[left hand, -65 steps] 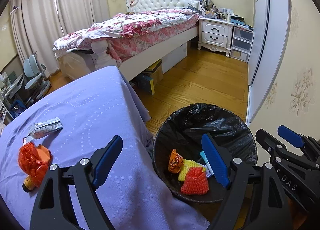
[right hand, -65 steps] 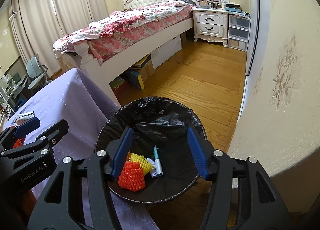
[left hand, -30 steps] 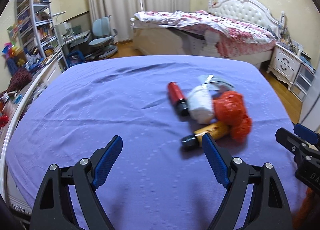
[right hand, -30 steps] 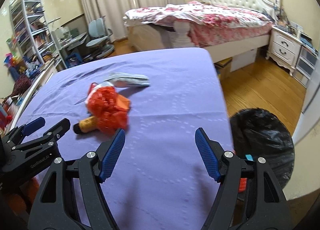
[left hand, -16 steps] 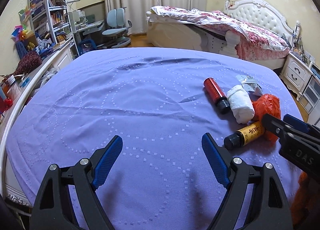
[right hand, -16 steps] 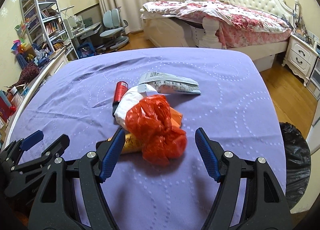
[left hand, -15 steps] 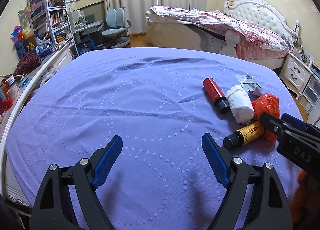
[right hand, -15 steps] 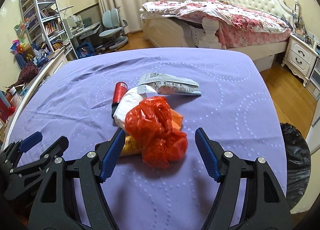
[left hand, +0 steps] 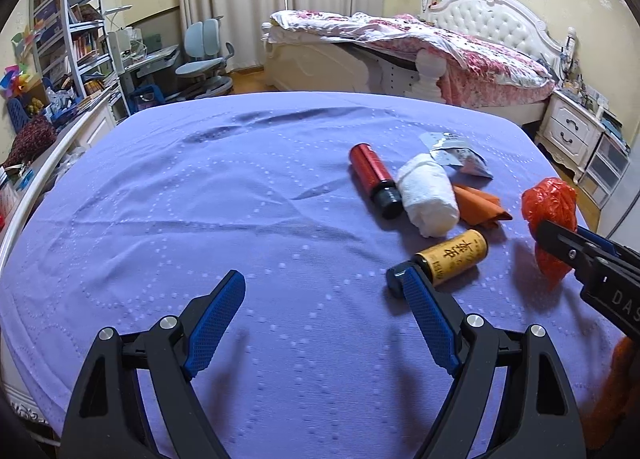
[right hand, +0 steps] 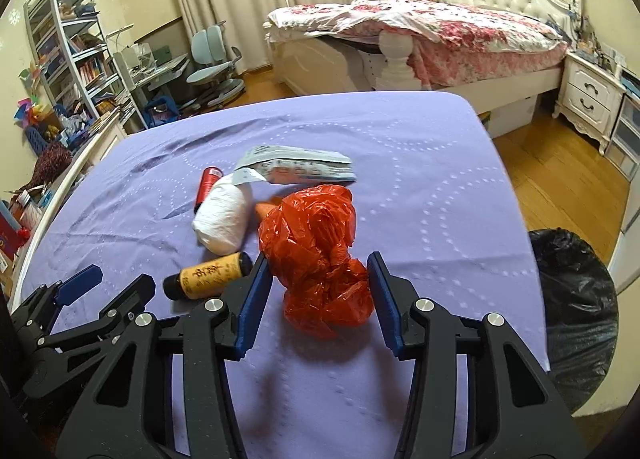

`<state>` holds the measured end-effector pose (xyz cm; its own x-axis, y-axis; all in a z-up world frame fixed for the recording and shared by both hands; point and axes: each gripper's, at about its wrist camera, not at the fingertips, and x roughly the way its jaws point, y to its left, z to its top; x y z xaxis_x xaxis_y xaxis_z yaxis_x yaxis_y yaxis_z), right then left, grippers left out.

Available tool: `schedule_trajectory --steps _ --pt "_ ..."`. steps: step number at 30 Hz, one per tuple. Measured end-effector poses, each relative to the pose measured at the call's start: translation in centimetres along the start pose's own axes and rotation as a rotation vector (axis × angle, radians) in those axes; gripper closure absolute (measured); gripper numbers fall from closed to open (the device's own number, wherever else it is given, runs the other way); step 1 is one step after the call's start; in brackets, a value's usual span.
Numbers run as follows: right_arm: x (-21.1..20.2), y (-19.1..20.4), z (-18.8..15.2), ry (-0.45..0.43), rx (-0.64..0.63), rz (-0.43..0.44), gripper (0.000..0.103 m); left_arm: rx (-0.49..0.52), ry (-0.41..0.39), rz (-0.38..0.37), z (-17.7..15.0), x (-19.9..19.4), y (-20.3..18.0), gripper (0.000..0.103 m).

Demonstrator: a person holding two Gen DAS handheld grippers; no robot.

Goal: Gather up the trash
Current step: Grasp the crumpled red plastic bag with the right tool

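Observation:
On the purple cloth [left hand: 200, 199] lies a small heap of trash. A crumpled red plastic bag [right hand: 316, 247] sits between the pads of my right gripper [right hand: 320, 291], whose jaws are closing, with both pads touching it. In the left wrist view that bag [left hand: 550, 203] shows at the right edge. Left of it lie a yellow bottle [right hand: 212, 275], a white tissue wad [right hand: 224, 219], a red bottle [right hand: 208, 181], an orange scrap [left hand: 480, 207] and a silver wrapper [right hand: 300, 169]. My left gripper [left hand: 320, 319] is open and holds nothing, its right pad close to the yellow bottle's [left hand: 456, 255] black cap.
A bin with a black liner [right hand: 572, 299] stands on the wooden floor off the table's right edge. Beyond the table are a bed [right hand: 420, 31], a nightstand [right hand: 592, 99], a desk chair [left hand: 204, 59] and cluttered shelves [left hand: 68, 39] on the left.
Both views swung from the bin to the table. The right gripper's jaws have narrowed around the red bag, which now sits right of the yellow bottle, with the orange scrap uncovered. The left gripper stayed open.

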<state>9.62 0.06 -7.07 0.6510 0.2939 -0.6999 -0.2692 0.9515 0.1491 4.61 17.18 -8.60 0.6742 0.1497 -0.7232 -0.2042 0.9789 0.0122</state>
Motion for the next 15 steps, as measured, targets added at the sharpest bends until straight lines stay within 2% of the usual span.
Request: schedule_trajectory --steps 4,11,15 --pt "0.1 -0.9 -0.2 -0.002 -0.002 -0.055 0.056 0.012 -0.004 -0.007 0.4 0.2 -1.0 0.022" --pt "0.8 -2.4 -0.4 0.008 0.008 -0.058 0.056 -0.009 0.004 -0.021 1.1 0.5 -2.2 0.022" --pt "0.9 -2.9 -0.5 0.012 0.02 -0.048 0.056 0.011 -0.007 0.014 0.7 0.4 -2.2 0.022"
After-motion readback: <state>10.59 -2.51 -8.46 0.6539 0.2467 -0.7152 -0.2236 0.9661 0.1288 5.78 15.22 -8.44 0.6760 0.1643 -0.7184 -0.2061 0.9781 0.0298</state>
